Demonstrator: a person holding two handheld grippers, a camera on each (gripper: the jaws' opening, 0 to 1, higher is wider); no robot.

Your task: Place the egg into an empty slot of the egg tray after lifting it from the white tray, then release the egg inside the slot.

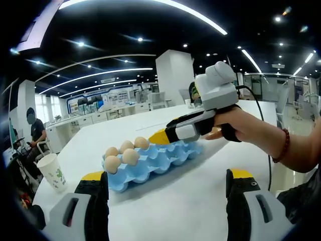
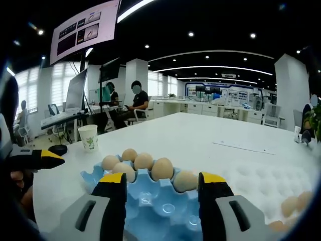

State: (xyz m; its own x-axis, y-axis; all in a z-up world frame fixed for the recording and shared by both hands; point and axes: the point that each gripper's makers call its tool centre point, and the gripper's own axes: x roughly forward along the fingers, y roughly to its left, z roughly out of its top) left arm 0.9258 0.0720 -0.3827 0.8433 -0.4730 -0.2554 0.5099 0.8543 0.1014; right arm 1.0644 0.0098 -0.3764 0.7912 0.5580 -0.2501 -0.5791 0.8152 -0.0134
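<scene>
Eggs (image 2: 144, 161), six in all, fill one end of the blue egg tray (image 2: 160, 201) on the worktop (image 2: 200, 135). Right claw (image 2: 163, 188) hangs spread above it, gripping nothing; left claw (image 1: 165, 183) is apart too. White tray (image 2: 261, 186) holds more eggs, blurred, beside one paper cup (image 2: 89, 137).

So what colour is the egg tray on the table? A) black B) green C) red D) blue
D, the egg tray holding the eggs on the white table is light blue, as the right gripper view also shows.
</scene>
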